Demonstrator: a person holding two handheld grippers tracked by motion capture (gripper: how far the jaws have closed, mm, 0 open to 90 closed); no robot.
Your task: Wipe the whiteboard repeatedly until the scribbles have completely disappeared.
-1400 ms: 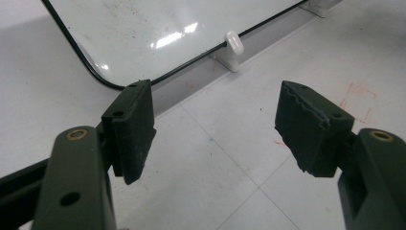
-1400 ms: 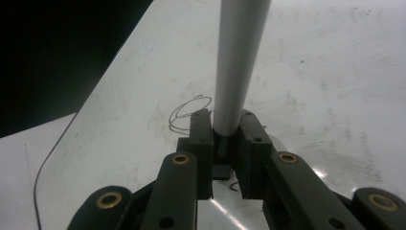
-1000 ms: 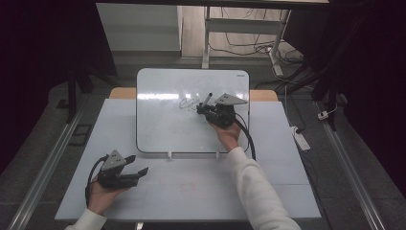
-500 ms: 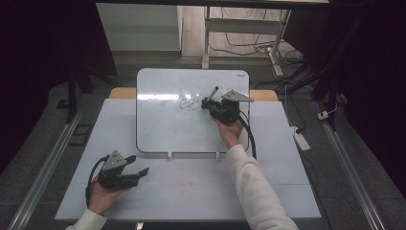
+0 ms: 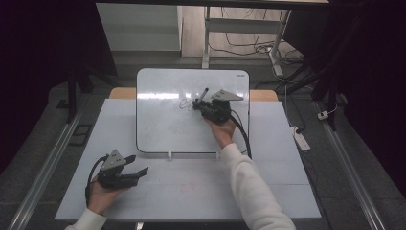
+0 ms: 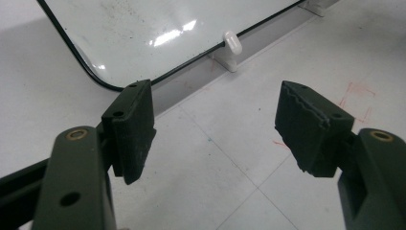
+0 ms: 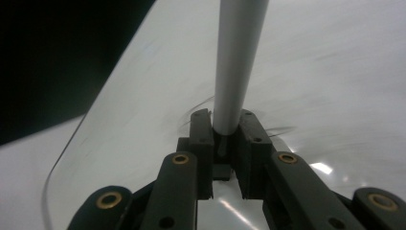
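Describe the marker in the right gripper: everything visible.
The marker is a slim, smooth, light grey barrel, plastic by its look, clamped near one end between the right gripper's black fingers. Its free end rises past the top of the right gripper view. In the high view it looks dark and sticks out up and to the left of the gripper, over the whiteboard, near faint scribbles. Its tip is hidden, so contact with the board cannot be told.

No readable text shows. The whiteboard (image 5: 191, 112) bears only illegible dark scribbles near its centre, and a small mark at its upper right corner is too small to read.
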